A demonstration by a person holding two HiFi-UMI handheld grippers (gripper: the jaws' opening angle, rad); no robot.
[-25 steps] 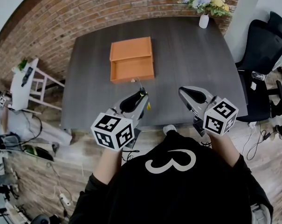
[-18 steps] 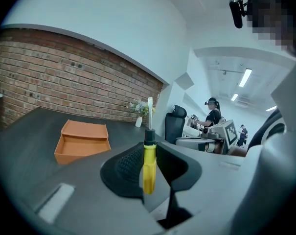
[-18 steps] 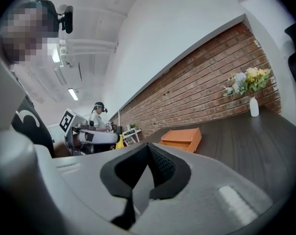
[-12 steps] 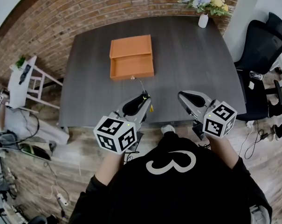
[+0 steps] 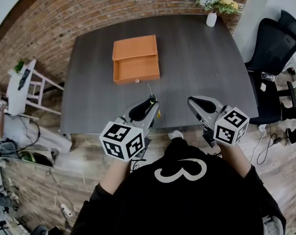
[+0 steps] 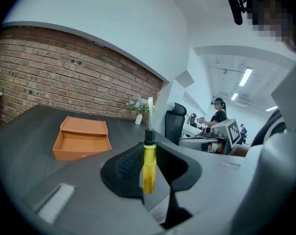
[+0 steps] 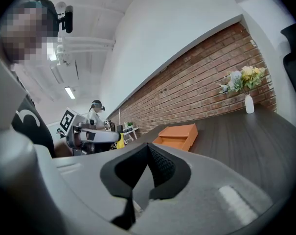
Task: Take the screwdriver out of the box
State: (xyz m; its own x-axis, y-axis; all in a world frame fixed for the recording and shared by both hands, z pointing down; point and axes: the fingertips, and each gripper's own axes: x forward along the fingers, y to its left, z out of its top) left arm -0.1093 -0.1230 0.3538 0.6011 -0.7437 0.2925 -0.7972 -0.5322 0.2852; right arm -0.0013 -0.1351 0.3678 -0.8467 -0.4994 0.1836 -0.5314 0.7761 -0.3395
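Note:
The open orange box (image 5: 136, 60) lies on the dark table (image 5: 201, 67), seen also in the left gripper view as the box (image 6: 81, 141) and in the right gripper view as the box (image 7: 177, 135). My left gripper (image 5: 150, 102) hovers over the table's near edge, well short of the box, shut on the screwdriver (image 6: 148, 165). The yellow handle sits between the pads and the metal shaft points up past the fingertips. My right gripper (image 5: 192, 102) is beside it to the right, its jaws (image 7: 148, 148) shut with nothing between them.
A white vase of flowers (image 5: 211, 18) stands at the table's far right corner. A black office chair (image 5: 277, 48) is right of the table, a white stool (image 5: 25, 82) to its left. Cables lie on the wooden floor (image 5: 64, 209).
The right gripper has sunk slightly. The left gripper keeps its hold on the screwdriver and has hardly moved. The head view has shifted a little.

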